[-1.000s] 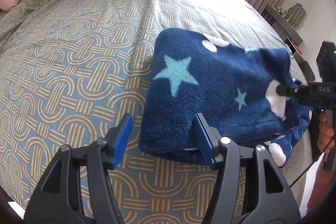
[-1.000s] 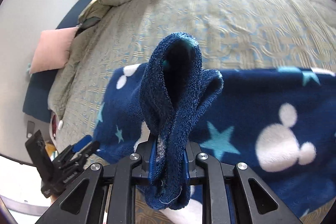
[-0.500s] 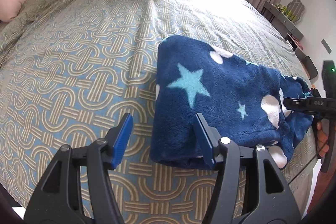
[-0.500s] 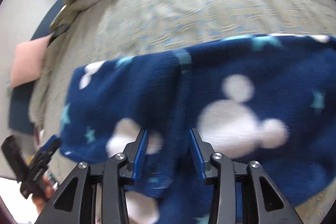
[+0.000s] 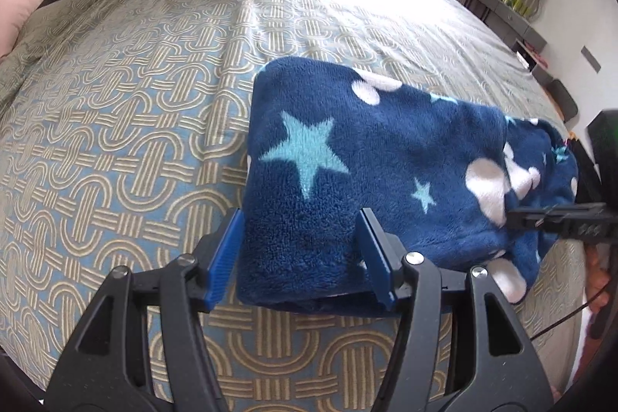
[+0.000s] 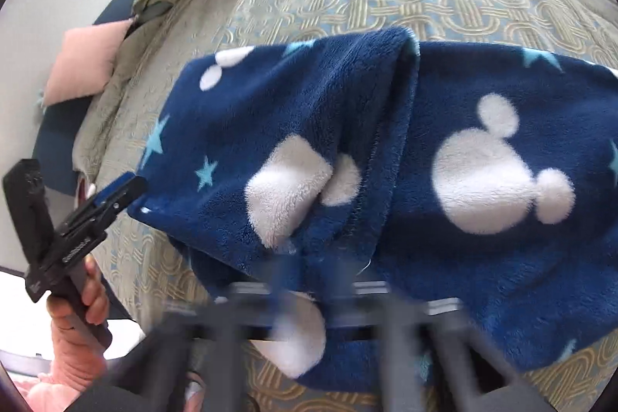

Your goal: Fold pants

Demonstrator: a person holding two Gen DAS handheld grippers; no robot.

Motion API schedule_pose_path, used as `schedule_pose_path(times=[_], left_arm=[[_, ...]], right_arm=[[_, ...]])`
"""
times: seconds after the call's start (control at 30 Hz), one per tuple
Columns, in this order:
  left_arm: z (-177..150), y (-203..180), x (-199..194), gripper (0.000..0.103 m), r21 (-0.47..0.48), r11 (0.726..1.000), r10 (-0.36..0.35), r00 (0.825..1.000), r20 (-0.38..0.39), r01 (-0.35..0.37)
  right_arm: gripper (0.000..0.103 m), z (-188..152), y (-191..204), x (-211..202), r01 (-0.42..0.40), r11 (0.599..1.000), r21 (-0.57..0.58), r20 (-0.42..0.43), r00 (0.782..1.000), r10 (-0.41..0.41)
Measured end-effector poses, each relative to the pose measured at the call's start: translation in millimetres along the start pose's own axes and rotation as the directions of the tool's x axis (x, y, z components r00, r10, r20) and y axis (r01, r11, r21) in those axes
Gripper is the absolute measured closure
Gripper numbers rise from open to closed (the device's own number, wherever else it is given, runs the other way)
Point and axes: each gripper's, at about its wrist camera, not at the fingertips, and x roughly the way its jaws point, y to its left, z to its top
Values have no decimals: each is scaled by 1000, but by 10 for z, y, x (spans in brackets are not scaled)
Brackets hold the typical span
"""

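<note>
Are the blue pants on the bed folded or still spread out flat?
Folded. The pants lie doubled on the bed: one layer overlaps another along a ridge in the right wrist view, and a thick rounded fold edge faces the left wrist camera.

The left black plastic tongs [image 5: 299, 251] have two triangular cut-out arms, silver screws at the joints, and ribbed blue pads on the fingers [image 5: 223, 255]. The right black tongs [image 5: 515, 217] carry white lettering along their side, with a thin black cable trailing below them.
</note>
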Motion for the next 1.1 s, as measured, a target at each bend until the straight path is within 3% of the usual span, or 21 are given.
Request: schedule_pose_path(times=[0.13, 0.27, 0.33, 0.4, 0.53, 0.67, 0.83, 0.87, 0.97, 1.1], left_arm=[[-18, 20, 63, 42, -6, 1000, -7, 1000, -16, 6], [-13, 28, 112, 42, -7, 1000, 17, 999, -29, -17], [-7, 41, 79, 42, -10, 1000, 18, 1000, -25, -18], [15, 53, 26, 42, -14, 1000, 19, 1000, -18, -19], [125, 14, -92, 42, -18, 1000, -7, 1000, 22, 7], [258, -209, -73, 42, 47, 998, -34, 999, 38, 32], [329, -540, 143, 42, 147, 986, -85, 996, 9, 83], [305, -605, 231, 42, 167, 983, -79, 997, -9, 79], [193, -564, 620, 42, 187, 982, 36, 996, -82, -20], [181, -496, 562, 42, 157, 988, 10, 998, -60, -1]], right_arm=[[97, -78, -117, -291, 15, 999, 49, 68, 998, -18], [89, -116, -243, -153, -9, 998, 66, -38, 999, 12], [74, -167, -310, -111, -17, 996, 92, -84, 996, 25], [74, -203, -381, -184, -45, 992, 115, -63, 997, 53], [70, -265, -642, -422, 26, 983, 181, 2, 1000, -27], [67, -312, -757, -524, 134, 968, 211, 32, 989, -144], [65, -385, -840, -537, 148, 960, 239, 47, 985, -163], [65, -404, -867, -535, 143, 959, 245, 49, 986, -159], [64, -454, -953, -506, 119, 954, 275, 56, 989, -140], [63, -504, -1001, -518, 99, 953, 285, 69, 990, -123]])
